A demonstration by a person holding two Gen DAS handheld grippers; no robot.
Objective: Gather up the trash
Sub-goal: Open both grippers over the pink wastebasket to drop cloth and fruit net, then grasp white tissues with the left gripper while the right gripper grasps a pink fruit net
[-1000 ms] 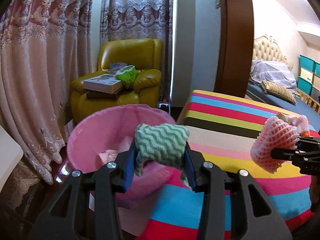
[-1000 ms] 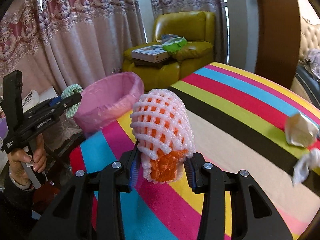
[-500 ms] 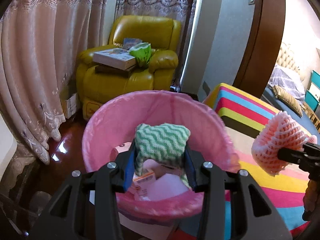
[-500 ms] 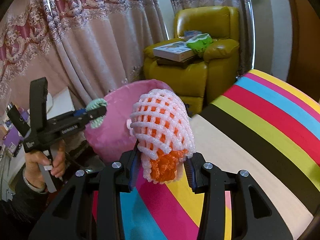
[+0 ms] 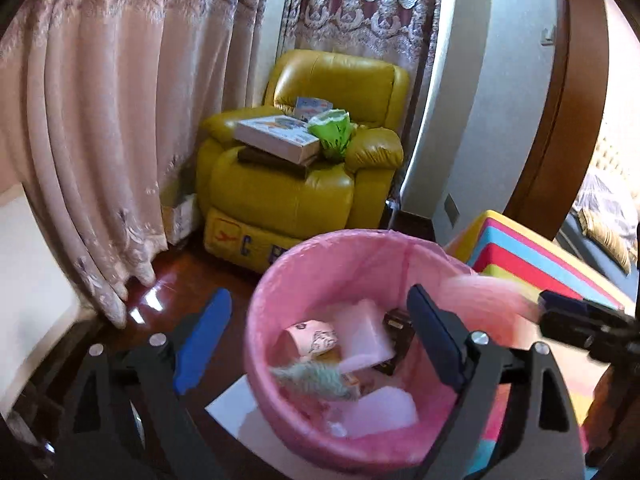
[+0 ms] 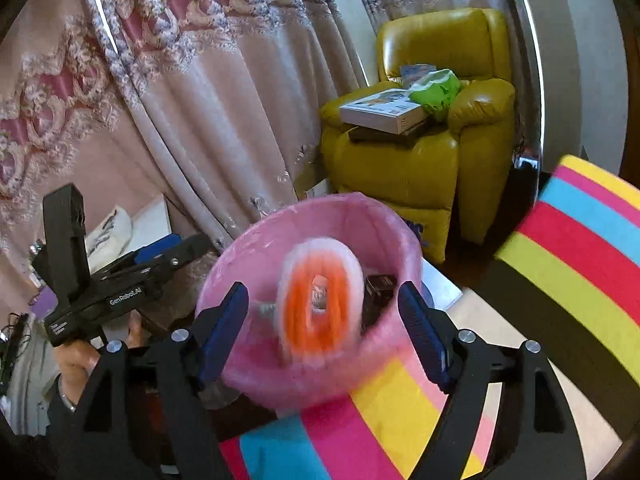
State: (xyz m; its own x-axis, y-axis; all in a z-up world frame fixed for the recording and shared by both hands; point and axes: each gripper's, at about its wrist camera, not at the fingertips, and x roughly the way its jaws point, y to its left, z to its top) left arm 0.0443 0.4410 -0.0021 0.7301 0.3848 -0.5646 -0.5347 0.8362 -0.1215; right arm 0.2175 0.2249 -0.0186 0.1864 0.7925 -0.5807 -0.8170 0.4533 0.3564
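A pink-lined trash bin sits below both grippers and holds paper scraps and a dark box. My left gripper is above it with its jaws opening wide. The green-and-white cloth is a blur inside the bin, free of the pads. My right gripper is over the bin's near rim, its jaws also opening. The white foam net with orange inside is blurred between them, touching neither pad. In the left wrist view the net streaks past the right gripper.
A striped table adjoins the bin on the right. A yellow armchair with books and a green bag stands behind, beside long curtains. White paper lies under the bin on the wooden floor. A hand grips the left tool.
Both grippers moved over the pink bin and opened. The left one let go of the green cloth, which fell into the bin. The right one released the foam net, now dropping.
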